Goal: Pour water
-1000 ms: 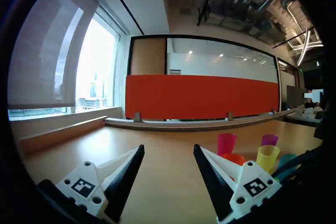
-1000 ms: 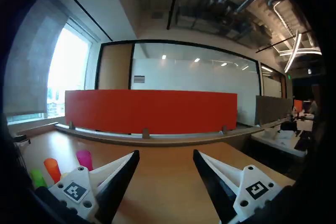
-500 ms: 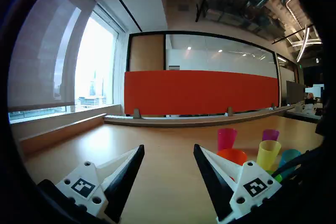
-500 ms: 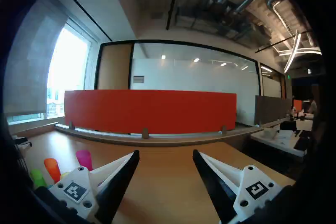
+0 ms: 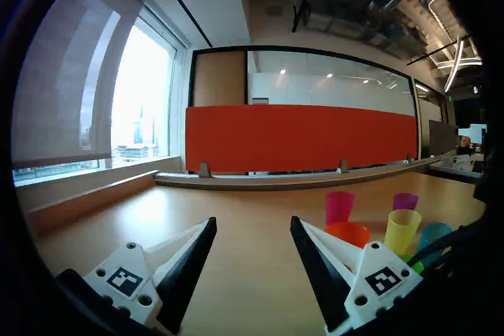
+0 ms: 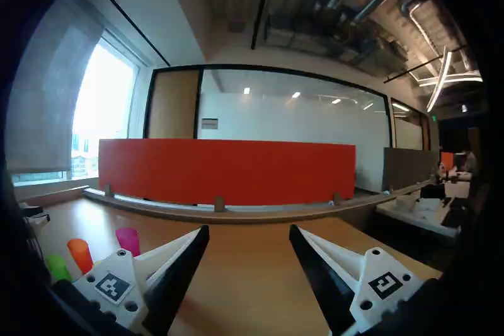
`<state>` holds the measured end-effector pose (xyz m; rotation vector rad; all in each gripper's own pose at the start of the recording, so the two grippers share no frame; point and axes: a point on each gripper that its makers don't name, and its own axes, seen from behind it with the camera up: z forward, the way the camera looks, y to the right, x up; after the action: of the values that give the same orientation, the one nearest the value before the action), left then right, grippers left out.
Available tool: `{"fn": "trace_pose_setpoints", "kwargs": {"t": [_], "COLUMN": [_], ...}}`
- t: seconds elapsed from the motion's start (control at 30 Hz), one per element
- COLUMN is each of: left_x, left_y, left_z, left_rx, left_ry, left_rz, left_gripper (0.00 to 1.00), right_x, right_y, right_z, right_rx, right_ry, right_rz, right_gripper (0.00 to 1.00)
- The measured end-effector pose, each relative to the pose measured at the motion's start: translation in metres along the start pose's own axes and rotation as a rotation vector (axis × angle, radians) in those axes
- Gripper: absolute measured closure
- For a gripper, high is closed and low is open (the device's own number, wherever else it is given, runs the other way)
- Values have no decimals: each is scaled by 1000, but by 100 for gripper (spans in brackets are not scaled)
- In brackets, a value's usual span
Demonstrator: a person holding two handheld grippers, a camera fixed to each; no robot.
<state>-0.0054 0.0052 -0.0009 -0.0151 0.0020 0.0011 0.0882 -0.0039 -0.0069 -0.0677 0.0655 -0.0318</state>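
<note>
Spread open and empty at both left gripper (image 5: 252,219) and right gripper (image 6: 248,227). On the bench (image 5: 252,276), just right of left gripper: coloured cups (image 5: 402,229), orange cup (image 5: 348,234) half hidden behind a finger. Too small to read: wall sign (image 6: 210,123).

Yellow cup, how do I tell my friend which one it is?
In the left gripper view, find the wooden table in front of the long red panel. Bright cups cluster at its right. The yellow cup stands between the orange cup and the teal cup, the only yellow one.
</note>
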Motion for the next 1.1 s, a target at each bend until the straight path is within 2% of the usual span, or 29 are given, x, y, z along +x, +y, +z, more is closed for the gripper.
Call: {"fn": "trace_pose_setpoints", "kwargs": {"t": [0.27, 0.5, 0.87, 1.1], "left_x": [0, 0, 0, 0], "left_y": [0, 0, 0, 0], "left_z": [0, 0, 0, 0], "left_rx": [0, 0, 0, 0], "left_ry": [0, 0, 0, 0], "left_rz": [0, 1, 1, 1], "left_gripper": [14, 14, 14, 14], "right_x": [5, -11, -53, -75], "right_y": [4, 3, -5, -6], "right_z": [0, 2, 8, 5], "right_rx": [-24, -27, 28, 43], "right_ry": [52, 66, 34, 13], "right_rz": [-32, -62, 6, -10], "right_gripper": [2, 1, 1, 1]}}
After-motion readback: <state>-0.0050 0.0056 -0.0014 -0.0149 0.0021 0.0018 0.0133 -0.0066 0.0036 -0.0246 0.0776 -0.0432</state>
